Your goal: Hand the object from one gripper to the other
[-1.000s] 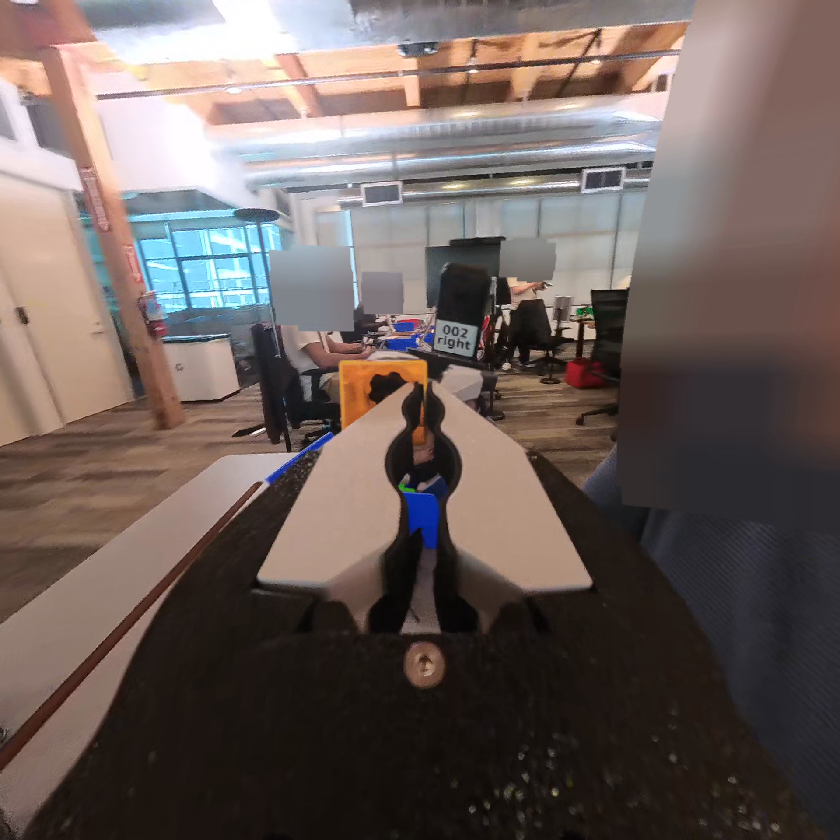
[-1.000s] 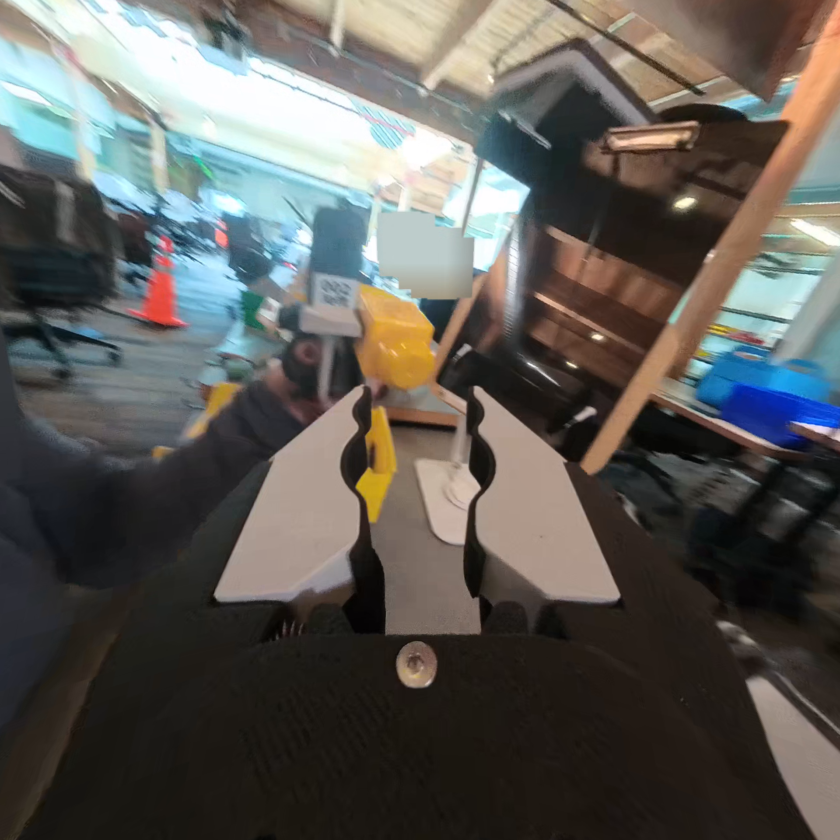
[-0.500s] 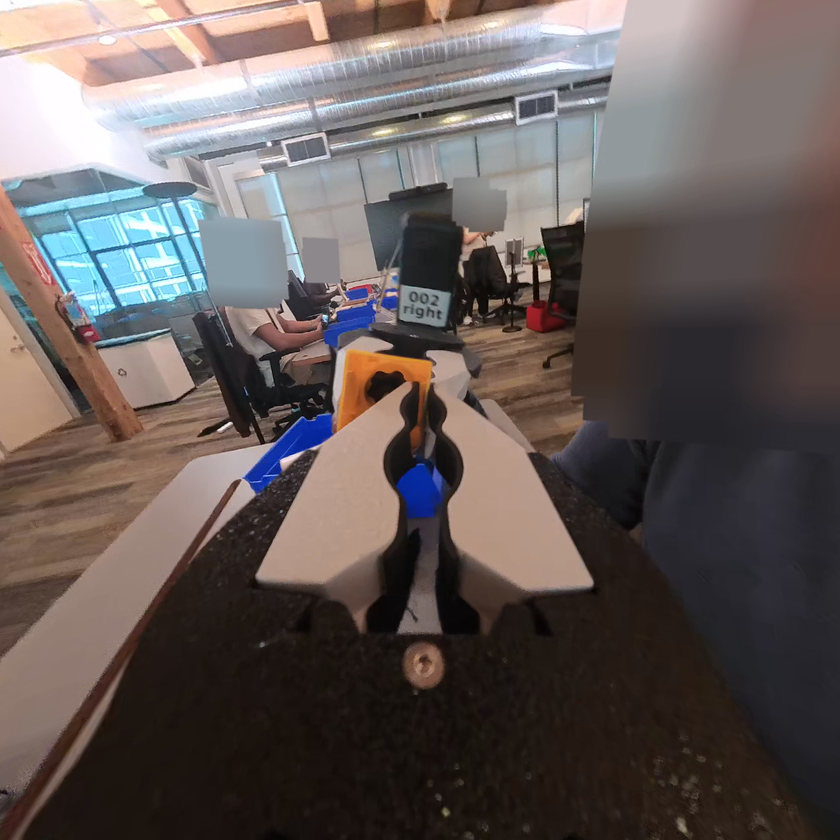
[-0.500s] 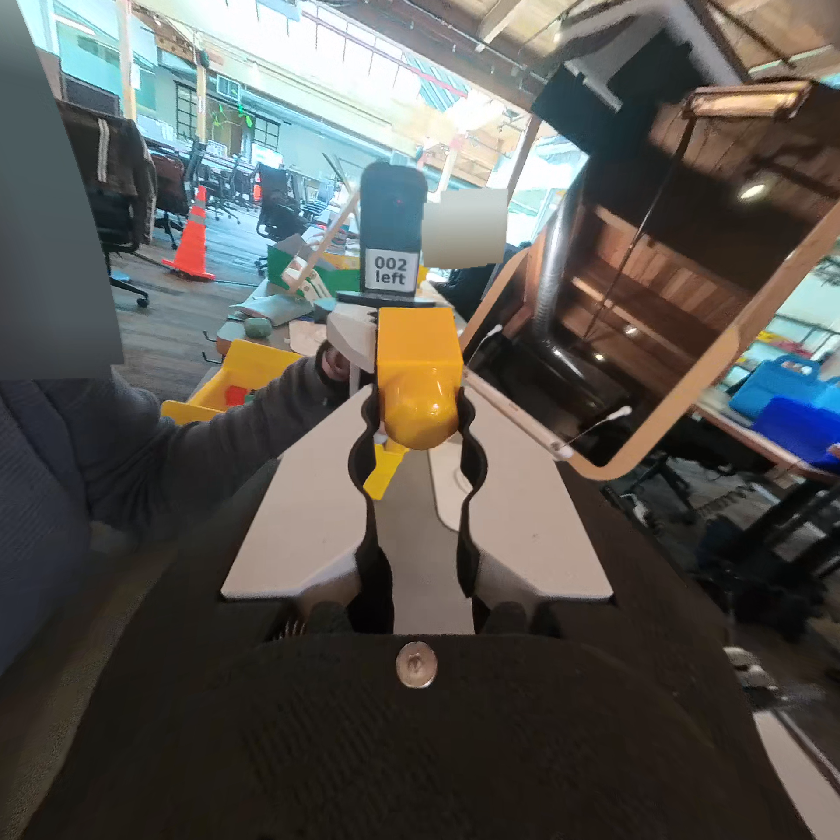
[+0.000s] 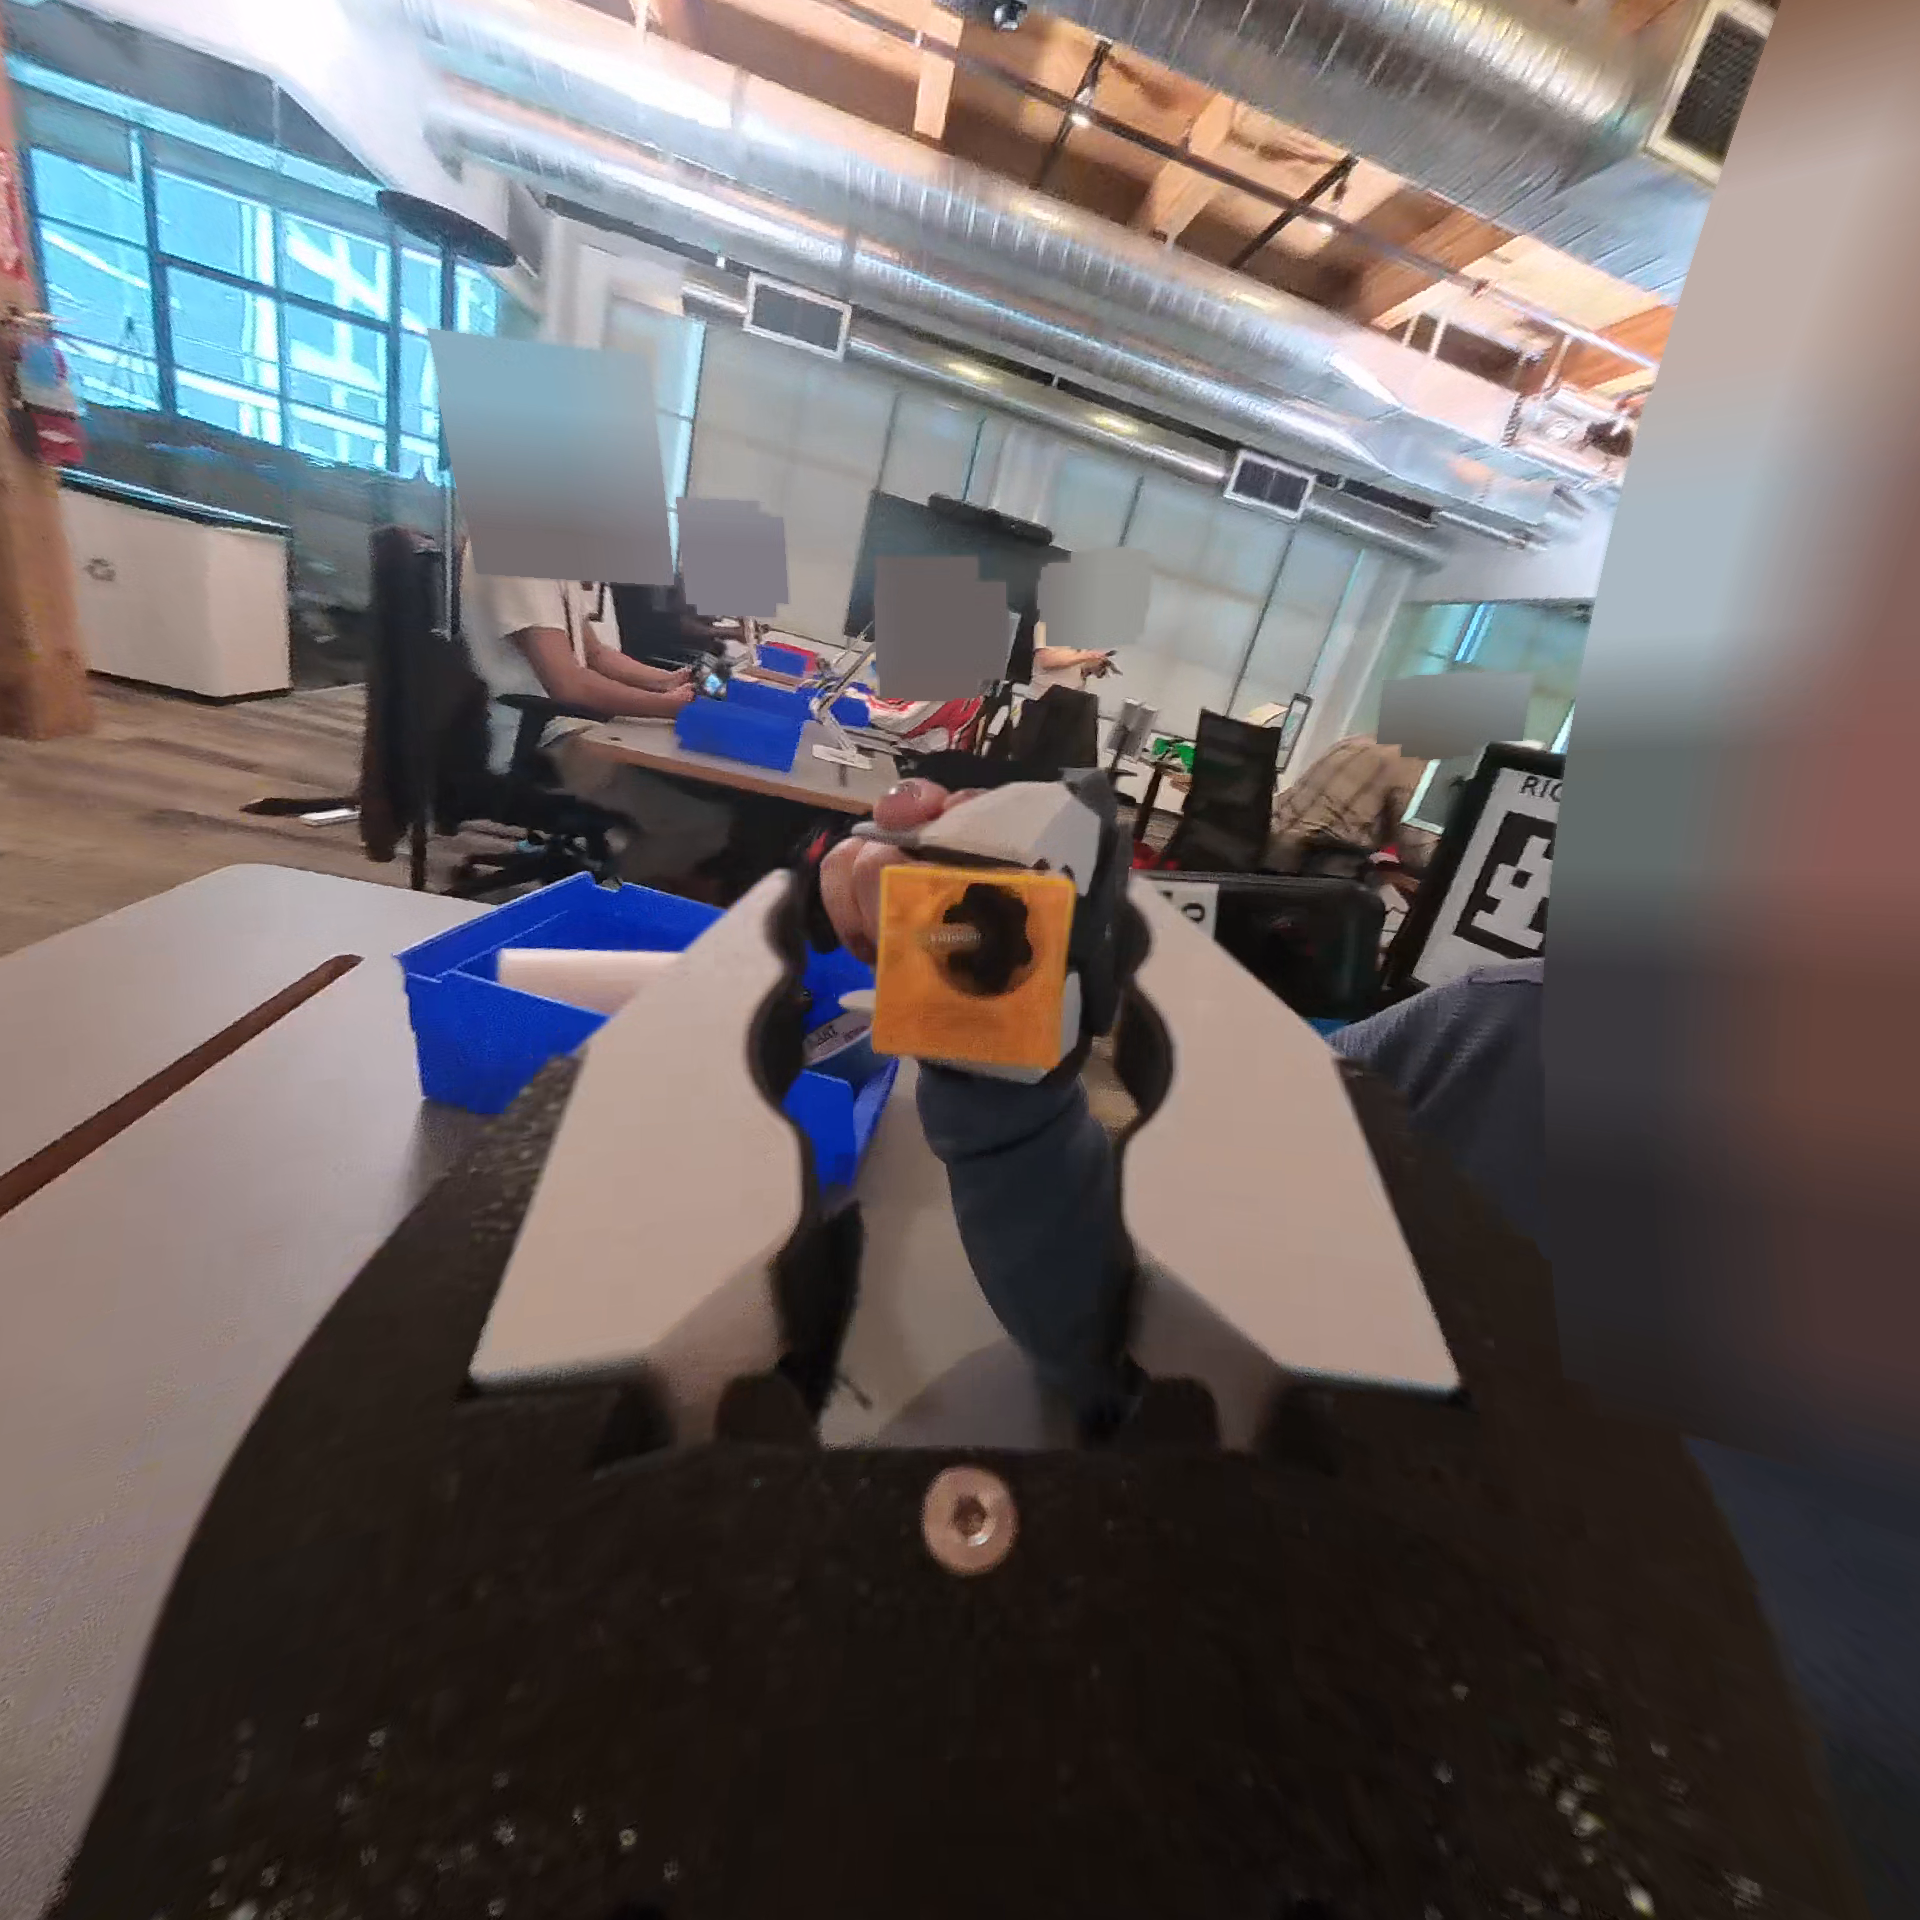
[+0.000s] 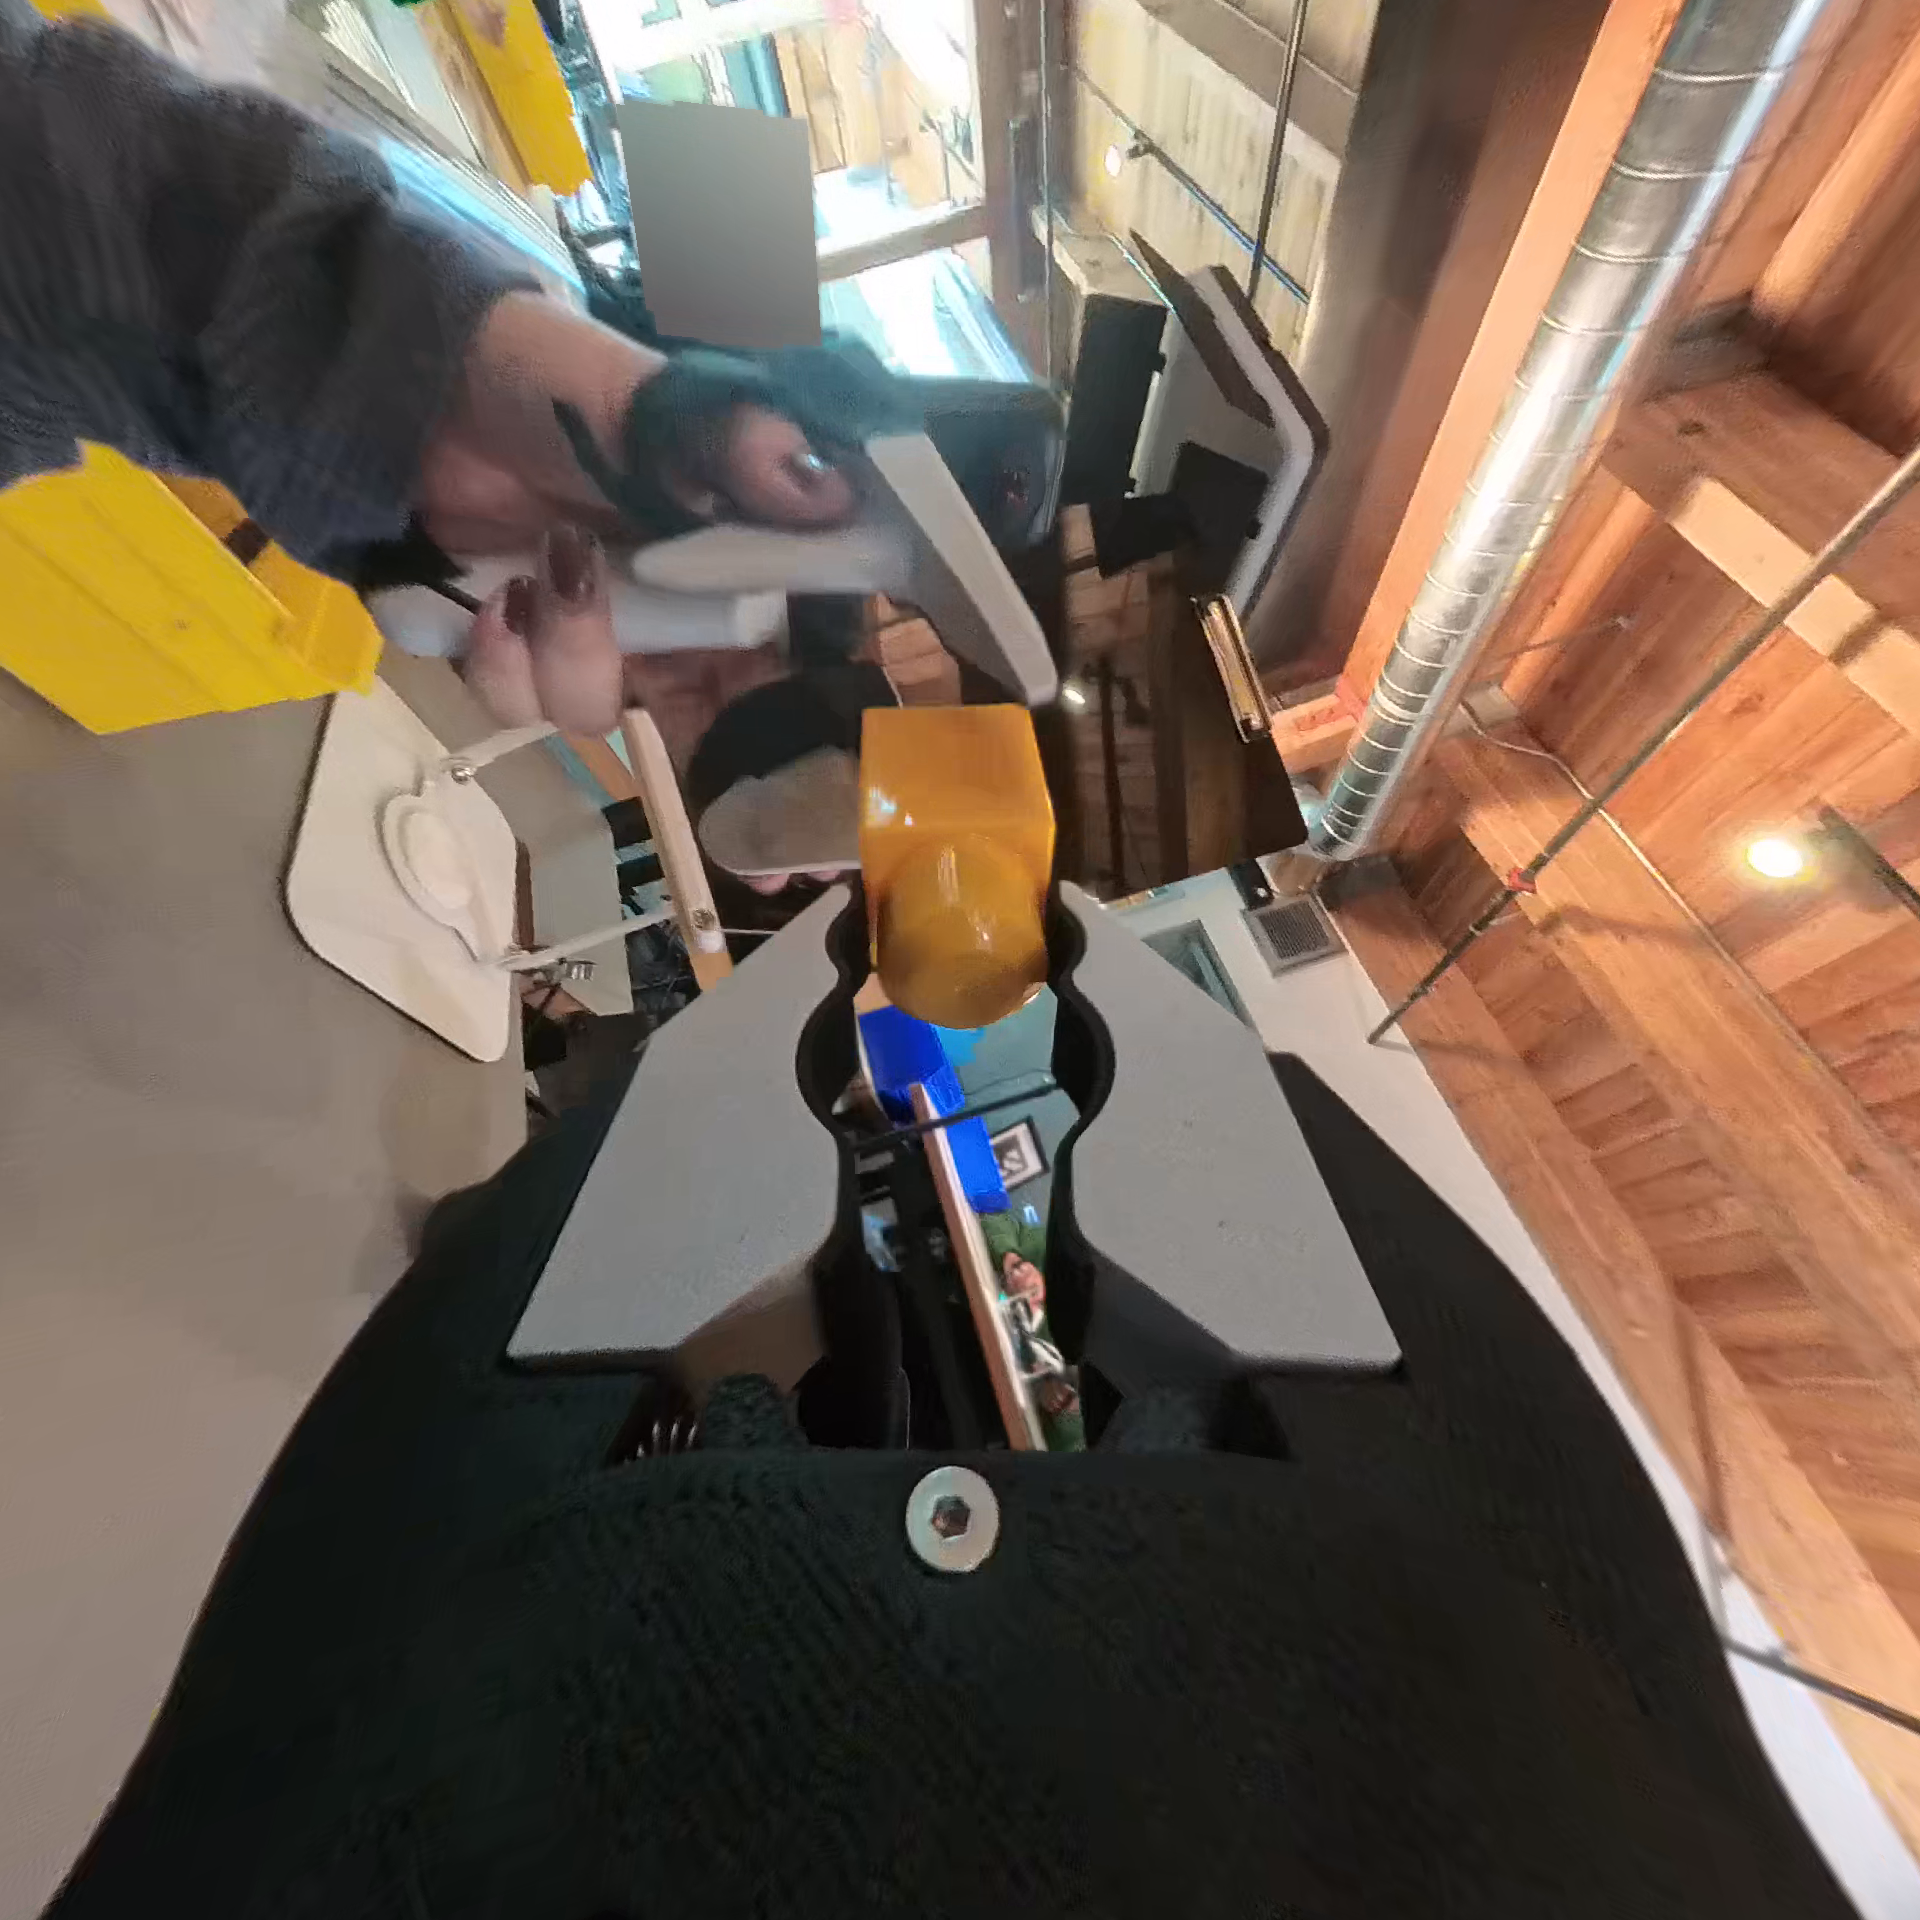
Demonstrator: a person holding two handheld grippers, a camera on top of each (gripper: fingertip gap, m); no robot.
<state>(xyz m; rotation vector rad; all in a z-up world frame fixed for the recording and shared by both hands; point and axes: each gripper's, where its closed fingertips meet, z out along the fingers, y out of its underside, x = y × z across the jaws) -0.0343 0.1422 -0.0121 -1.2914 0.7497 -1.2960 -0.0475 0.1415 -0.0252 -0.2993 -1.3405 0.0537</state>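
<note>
At nine o'clock in your left wrist view the grey desk (image 5: 187, 1091) carries a blue bin (image 5: 499, 997). Your left gripper (image 5: 961, 997) has its fingers (image 5: 665, 1143) spread wide, holding nothing. Between and beyond them, at twelve o'clock, the orange block (image 5: 971, 971) shows its square face with a dark lobed hole, held out by the other tool.

In your right wrist view a yellow bin (image 6: 135, 592) sits at ten o'clock. Your right gripper (image 6: 956, 935) has its fingers (image 6: 717, 1153) closed on the block's rounded end at twelve o'clock, its square end pointing away. The far tool's grey fingertip hangs just above the block, apart from it.
</note>
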